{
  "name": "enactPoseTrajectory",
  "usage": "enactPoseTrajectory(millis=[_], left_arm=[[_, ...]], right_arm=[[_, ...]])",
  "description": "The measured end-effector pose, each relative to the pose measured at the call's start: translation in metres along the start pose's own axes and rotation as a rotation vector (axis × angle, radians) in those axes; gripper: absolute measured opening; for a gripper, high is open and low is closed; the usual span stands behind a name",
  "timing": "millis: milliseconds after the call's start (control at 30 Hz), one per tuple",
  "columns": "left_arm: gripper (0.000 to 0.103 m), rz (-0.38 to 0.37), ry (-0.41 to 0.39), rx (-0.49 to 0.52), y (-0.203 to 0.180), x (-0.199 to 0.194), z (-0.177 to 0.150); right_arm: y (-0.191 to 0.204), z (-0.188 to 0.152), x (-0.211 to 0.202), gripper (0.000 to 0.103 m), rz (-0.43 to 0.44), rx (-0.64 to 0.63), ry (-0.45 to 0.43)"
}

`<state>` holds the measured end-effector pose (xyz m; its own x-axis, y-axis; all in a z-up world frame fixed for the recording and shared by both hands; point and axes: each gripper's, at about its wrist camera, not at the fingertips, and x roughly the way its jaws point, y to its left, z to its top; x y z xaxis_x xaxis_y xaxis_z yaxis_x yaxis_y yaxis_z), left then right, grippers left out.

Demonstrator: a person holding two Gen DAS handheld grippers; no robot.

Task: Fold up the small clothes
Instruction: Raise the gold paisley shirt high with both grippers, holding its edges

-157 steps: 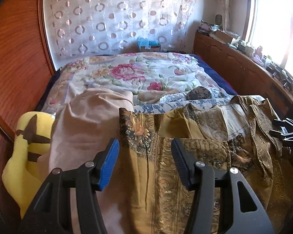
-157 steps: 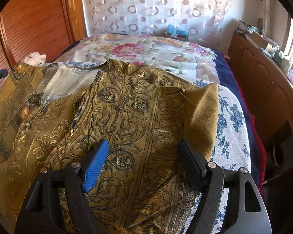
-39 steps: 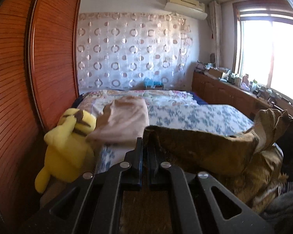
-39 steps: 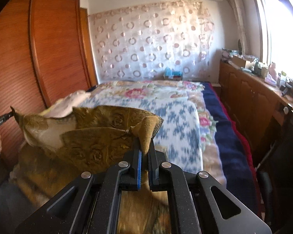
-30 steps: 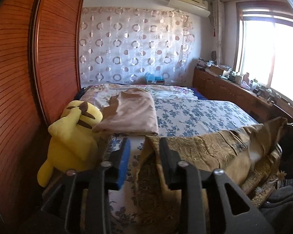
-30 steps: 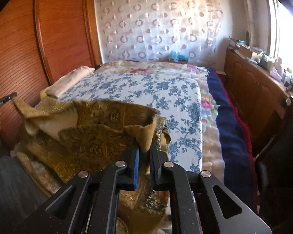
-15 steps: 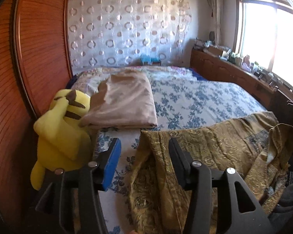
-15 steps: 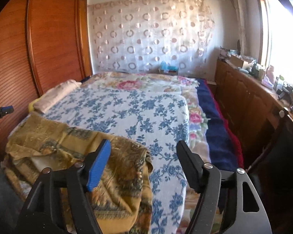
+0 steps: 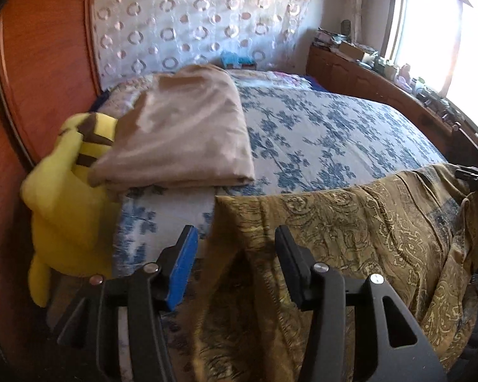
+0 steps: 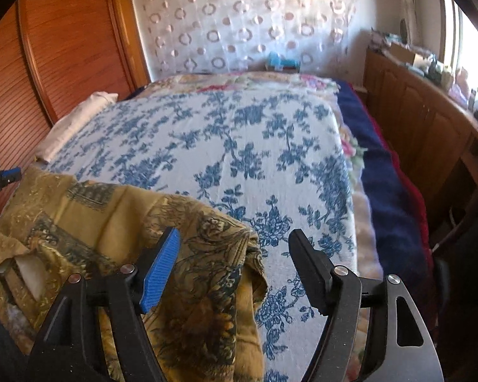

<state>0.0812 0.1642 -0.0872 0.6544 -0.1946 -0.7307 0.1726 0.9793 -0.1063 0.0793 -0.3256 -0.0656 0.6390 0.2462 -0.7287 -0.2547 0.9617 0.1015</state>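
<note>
A mustard-gold garment with dark paisley print [image 9: 350, 232] lies spread along the near edge of the bed and hangs over it. My left gripper [image 9: 235, 248] is open, its jaws either side of the garment's left corner without holding it. In the right wrist view the same garment [image 10: 89, 222] lies in loose folds at the lower left. My right gripper [image 10: 234, 251] is open above its right corner and holds nothing. The other gripper's tip shows at the far edge of each view.
The bed has a white cover with blue flowers [image 10: 239, 146]. A folded beige cloth [image 9: 188, 130] and a yellow plush toy [image 9: 67, 197] lie at the bed's left side by a wooden wardrobe [image 9: 32, 63]. A wooden cabinet [image 10: 430, 121] runs along the right, under the window.
Both grippers let go of the gold garment about a second ago and it dropped onto the bed's near edge. Since then both have tilted down and closer to it, jaws open.
</note>
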Motion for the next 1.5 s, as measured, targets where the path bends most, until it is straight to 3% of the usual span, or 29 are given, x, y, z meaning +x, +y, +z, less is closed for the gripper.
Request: enactPoseTrajectory(millis=[200,633,767,833,867,900,967,1000,1233,1500], left_arm=[[0.05,-0.024,0.057,-0.029,0.0,0.017,0.001],[0.05,0.012,0.057,-0.011,-0.005,0.017,0.0],[0.048,0.039,0.051,0.005,-0.01,0.017,-0.001],[0.033,0.017,0.046,0.012,-0.013,0.016,-0.002],[0.025,-0.006,0.045,0.008,-0.014,0.015,-0.002],[0.016,-0.013,0.047,0.007,-0.015,0.015,-0.002],[0.003,-0.029,0.04,0.011,-0.018,0.012,-0.004],[0.001,-0.03,0.032,0.008,-0.019,0.009,-0.004],[0.0,-0.039,-0.164,-0.01,-0.031,-0.062,-0.001],[0.0,-0.063,-0.436,0.026,-0.054,-0.173,0.026]], right_arm=[[0.001,-0.002,0.012,0.072,0.025,0.0,0.049],[0.003,-0.004,0.019,0.072,0.027,-0.015,0.075],[0.011,-0.005,0.021,0.047,0.034,-0.036,0.071],[0.014,-0.006,0.021,0.038,0.025,-0.047,0.072],[0.015,-0.006,0.021,0.02,0.048,-0.046,0.073],[0.017,-0.007,0.021,0.012,0.08,-0.043,0.078],[0.024,-0.011,0.02,0.008,0.066,-0.064,0.072],[0.027,-0.012,0.017,0.006,0.071,-0.072,0.065],[0.048,-0.012,-0.036,0.005,0.051,-0.094,-0.093],[0.072,0.017,-0.136,0.004,0.008,-0.152,-0.32]])
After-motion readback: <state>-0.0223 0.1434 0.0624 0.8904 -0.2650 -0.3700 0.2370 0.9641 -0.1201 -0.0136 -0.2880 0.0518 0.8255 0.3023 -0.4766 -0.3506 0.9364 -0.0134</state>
